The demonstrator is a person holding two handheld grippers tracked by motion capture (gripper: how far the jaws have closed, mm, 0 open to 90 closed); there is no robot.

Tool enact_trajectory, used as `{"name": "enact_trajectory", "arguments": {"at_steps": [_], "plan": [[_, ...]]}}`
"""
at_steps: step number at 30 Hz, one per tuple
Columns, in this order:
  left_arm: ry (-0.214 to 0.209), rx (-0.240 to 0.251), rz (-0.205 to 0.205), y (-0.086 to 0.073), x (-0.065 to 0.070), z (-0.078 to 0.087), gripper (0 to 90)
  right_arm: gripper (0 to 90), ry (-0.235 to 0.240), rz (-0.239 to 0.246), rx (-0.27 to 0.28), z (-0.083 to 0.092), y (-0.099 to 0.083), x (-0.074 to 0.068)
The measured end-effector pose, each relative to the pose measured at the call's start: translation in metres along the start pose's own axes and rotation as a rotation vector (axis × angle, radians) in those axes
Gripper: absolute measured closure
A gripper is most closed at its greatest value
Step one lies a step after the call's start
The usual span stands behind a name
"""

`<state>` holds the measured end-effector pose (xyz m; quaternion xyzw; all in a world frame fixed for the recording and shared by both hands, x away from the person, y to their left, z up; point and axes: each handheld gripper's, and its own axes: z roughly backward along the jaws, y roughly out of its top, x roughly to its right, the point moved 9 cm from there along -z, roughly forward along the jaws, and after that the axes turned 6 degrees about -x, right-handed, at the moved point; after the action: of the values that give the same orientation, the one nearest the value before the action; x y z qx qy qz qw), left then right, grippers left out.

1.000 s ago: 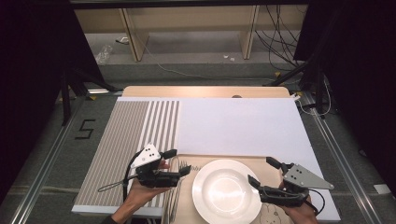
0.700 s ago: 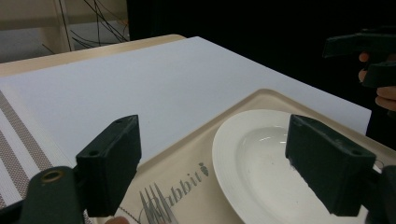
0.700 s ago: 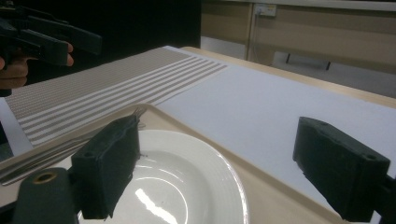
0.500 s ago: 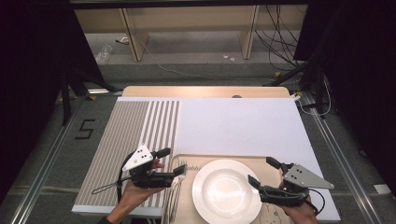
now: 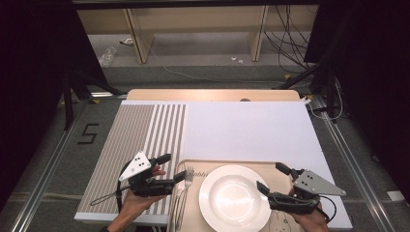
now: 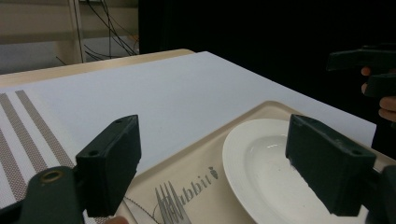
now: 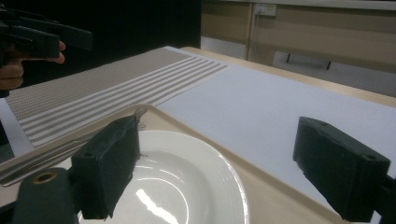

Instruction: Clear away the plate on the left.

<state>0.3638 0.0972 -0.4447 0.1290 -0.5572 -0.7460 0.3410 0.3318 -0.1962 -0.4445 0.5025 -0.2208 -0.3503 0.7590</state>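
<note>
A white plate (image 5: 235, 198) sits on a beige tray (image 5: 212, 164) at the table's near edge. A fork (image 5: 186, 178) and a second piece of cutlery lie along the tray's left side, tines pointing away from me. My left gripper (image 5: 174, 166) hovers open just left of the fork, over the striped mat, with nothing between its jaws. In the left gripper view the fork's tines (image 6: 170, 207) and the plate (image 6: 271, 163) lie ahead. My right gripper (image 5: 270, 176) stands open at the plate's right rim, holding nothing. The plate (image 7: 187, 186) lies under its jaws.
A white placemat (image 5: 246, 130) with a grey striped left part (image 5: 140, 135) covers the wooden table (image 5: 208, 94). The tray bears printed lettering (image 6: 201, 179). Shelving and cables stand on the floor beyond the table.
My left gripper has drawn back a little to the left, away from the fork. The fork, the plate and my right gripper have stayed in place.
</note>
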Motion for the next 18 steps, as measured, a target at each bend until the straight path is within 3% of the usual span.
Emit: {"name": "enact_trajectory", "arguments": {"at_steps": [6, 18], "plan": [[0.005, -0.003, 0.019, -0.0033, -0.0025, 0.0032, 18.0, 15.5, 0.001, -0.001, 0.001, 0.0002, 0.0003, -0.0001], [0.008, 0.002, 0.020, -0.0022, -0.0034, 0.0030, 17.8, 15.5, 0.003, -0.006, 0.011, -0.0004, 0.0011, 0.0002]]}}
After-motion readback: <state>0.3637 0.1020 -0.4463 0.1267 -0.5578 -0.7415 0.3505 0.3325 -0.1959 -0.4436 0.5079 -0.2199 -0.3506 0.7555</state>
